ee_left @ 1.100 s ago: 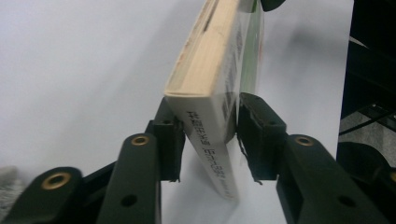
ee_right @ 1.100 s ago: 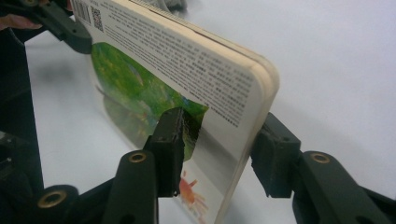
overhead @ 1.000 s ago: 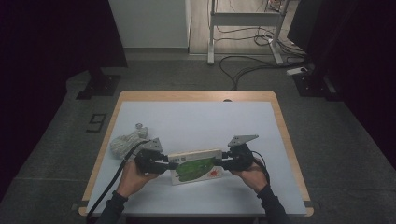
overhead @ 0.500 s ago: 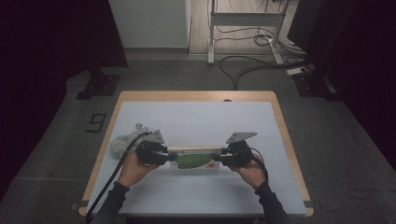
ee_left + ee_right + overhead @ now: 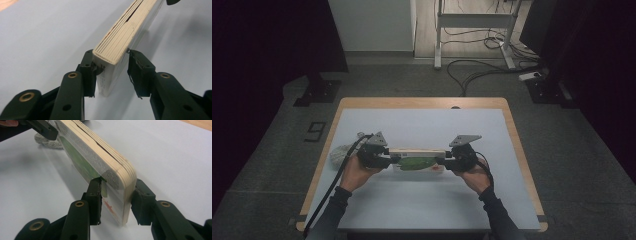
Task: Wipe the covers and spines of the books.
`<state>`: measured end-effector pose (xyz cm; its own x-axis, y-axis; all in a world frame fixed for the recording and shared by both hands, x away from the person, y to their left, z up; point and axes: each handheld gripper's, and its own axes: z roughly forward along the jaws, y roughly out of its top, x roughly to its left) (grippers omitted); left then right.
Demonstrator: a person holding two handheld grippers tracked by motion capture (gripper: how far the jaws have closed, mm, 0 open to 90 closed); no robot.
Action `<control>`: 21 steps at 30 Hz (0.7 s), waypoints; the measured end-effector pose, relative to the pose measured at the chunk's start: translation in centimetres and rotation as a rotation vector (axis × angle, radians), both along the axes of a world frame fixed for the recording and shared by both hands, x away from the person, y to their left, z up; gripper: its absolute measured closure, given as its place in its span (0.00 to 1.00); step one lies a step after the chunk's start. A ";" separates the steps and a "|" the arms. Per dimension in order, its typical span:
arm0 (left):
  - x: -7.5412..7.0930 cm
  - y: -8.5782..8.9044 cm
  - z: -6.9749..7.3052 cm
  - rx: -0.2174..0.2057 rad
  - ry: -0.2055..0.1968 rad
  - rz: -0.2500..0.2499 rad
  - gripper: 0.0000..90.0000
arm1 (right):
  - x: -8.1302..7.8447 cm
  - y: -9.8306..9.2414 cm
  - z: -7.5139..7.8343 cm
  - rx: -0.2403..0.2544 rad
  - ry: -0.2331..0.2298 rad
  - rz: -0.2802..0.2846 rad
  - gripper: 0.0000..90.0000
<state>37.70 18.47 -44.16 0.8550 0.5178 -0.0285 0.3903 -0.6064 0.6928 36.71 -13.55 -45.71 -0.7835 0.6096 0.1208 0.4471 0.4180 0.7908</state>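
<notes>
A thick cream board book [image 5: 417, 159] with a green picture on its cover stands on its long edge on the pale table [image 5: 422, 125], held at both ends. My left gripper [image 5: 387, 159] is shut on its left end; the left gripper view has the book's page edges [image 5: 120, 42] pinched between the jaws of that gripper [image 5: 111, 72]. My right gripper [image 5: 448, 161] is shut on the other end. In the right gripper view the book [image 5: 100, 152] runs away from the gripper [image 5: 117, 197], one jaw on the printed cover, the other on the back.
A crumpled grey cloth [image 5: 339, 152] lies by the table's left edge, just beyond my left hand, and shows again as the cloth [image 5: 47, 142] behind the book. The left gripper's black cable [image 5: 332, 185] trails off the front left. Wooden rim [image 5: 422, 102] borders the table.
The book has been raised from leaning flat to standing on its edge. Both hands have shifted a little away from the front edge with it.
</notes>
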 end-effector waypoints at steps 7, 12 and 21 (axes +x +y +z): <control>-0.5 -0.2 0.0 0.009 -0.005 0.001 0.64 | -0.3 -0.2 -0.4 0.010 0.002 0.004 0.68; -1.0 -0.3 0.2 0.015 0.008 -0.006 0.63 | -0.8 -0.3 -0.4 0.010 0.004 0.015 0.66; -2.2 -0.1 -0.2 -0.028 0.035 -0.029 0.58 | -1.9 -0.7 -0.6 0.008 0.029 0.023 0.57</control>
